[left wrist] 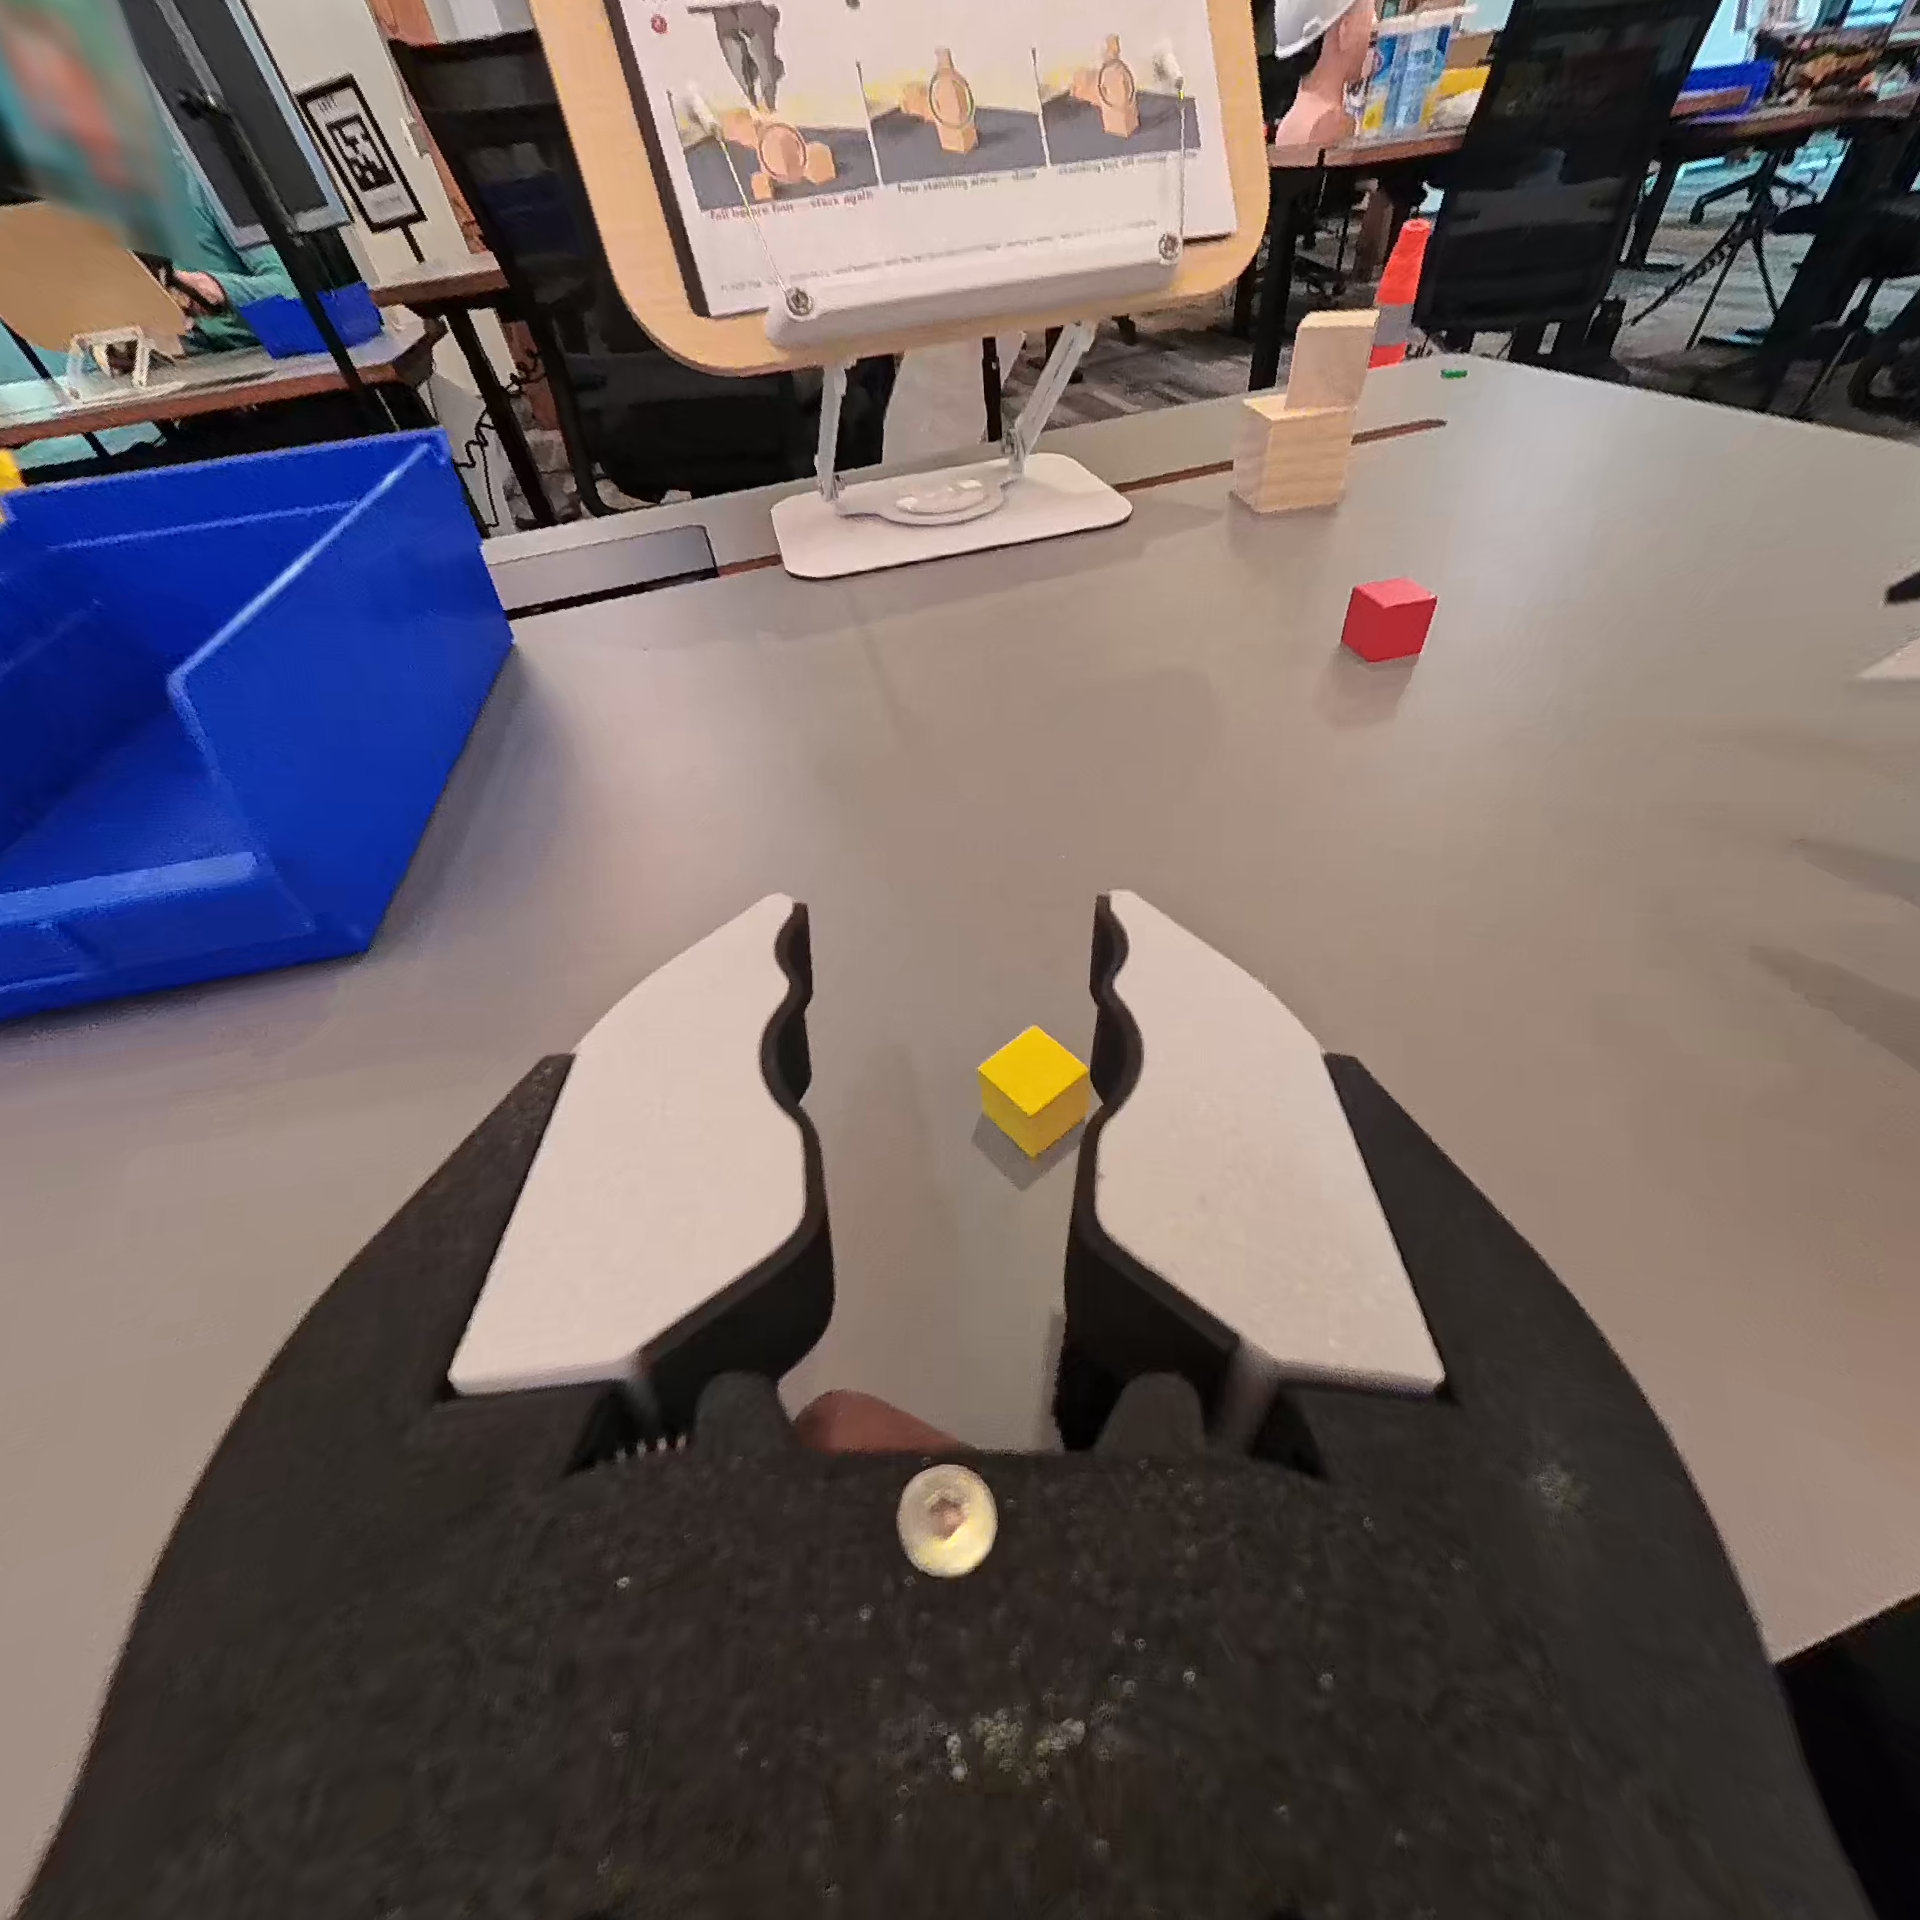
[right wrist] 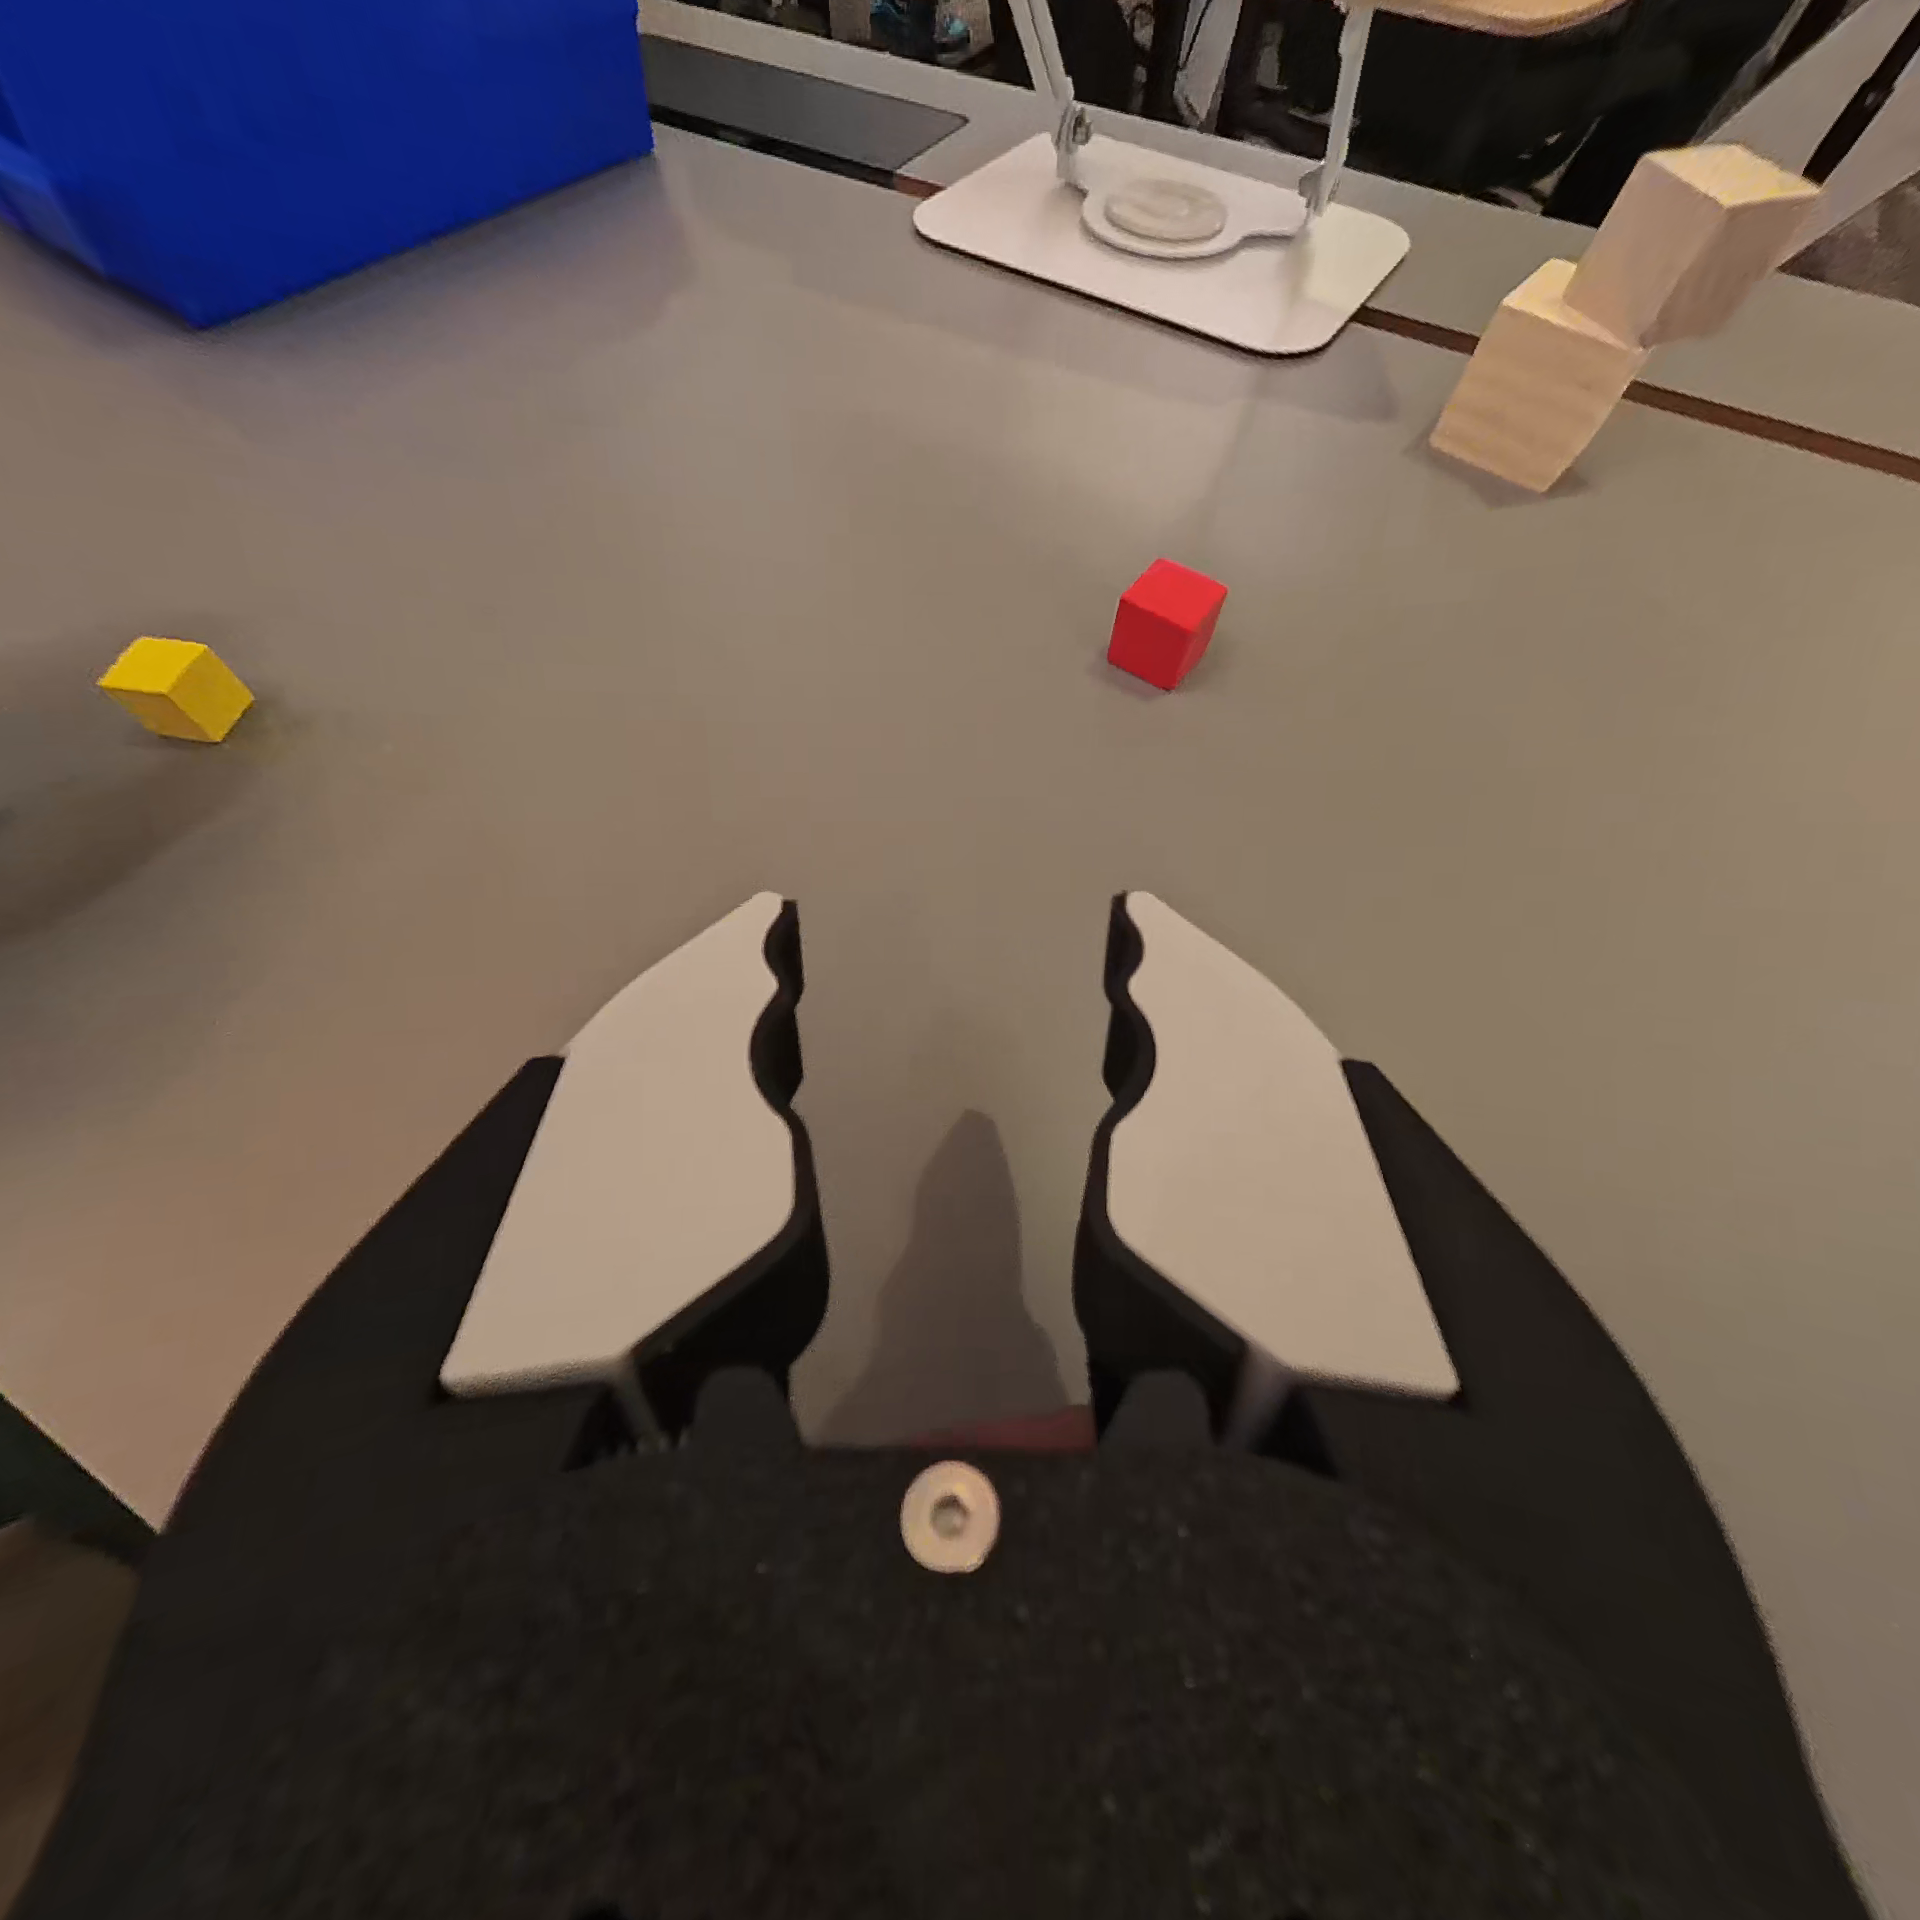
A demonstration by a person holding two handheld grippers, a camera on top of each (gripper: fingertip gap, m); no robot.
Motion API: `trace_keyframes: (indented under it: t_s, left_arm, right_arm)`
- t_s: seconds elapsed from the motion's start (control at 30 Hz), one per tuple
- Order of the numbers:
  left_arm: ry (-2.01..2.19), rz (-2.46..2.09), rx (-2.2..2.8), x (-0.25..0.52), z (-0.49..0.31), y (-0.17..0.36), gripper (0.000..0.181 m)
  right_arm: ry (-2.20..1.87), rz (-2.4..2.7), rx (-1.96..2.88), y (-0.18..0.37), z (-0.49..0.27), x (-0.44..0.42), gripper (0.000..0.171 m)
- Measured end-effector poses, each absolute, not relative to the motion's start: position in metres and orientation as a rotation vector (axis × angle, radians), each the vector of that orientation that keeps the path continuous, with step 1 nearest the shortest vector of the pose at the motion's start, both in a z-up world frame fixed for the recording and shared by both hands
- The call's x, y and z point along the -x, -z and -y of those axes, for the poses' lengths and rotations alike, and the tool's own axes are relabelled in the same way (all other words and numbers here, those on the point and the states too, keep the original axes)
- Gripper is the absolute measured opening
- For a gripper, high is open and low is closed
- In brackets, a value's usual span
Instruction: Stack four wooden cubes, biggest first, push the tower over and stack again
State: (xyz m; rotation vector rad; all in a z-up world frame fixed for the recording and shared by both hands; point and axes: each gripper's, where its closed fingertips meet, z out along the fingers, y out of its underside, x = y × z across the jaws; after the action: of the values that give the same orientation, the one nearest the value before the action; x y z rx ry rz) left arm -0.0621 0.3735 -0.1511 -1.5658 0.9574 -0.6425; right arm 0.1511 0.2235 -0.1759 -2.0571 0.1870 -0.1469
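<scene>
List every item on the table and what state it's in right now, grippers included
Left gripper: open, fingers either side of the yellow cube, not closed on it.
Right gripper: open, empty.
Yellow cube: flat on the table, loose.
Red cube: flat on the table, alone.
Large wooden cube: on the table, base of the stack.
Smaller wooden cube: stacked on the large one, offset.
Blue bin: looks empty.
</scene>
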Motion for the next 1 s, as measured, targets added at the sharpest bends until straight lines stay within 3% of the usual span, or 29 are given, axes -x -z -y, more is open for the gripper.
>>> trace_keyframes:
  t_s: [1.0]
  left_arm:
    - [0.637, -0.951, 1.559, 0.060, -0.370, 0.149, 0.051]
  right_arm:
    - [0.158, -0.237, 2.086, 0.189, -0.218, -0.163, 0.056]
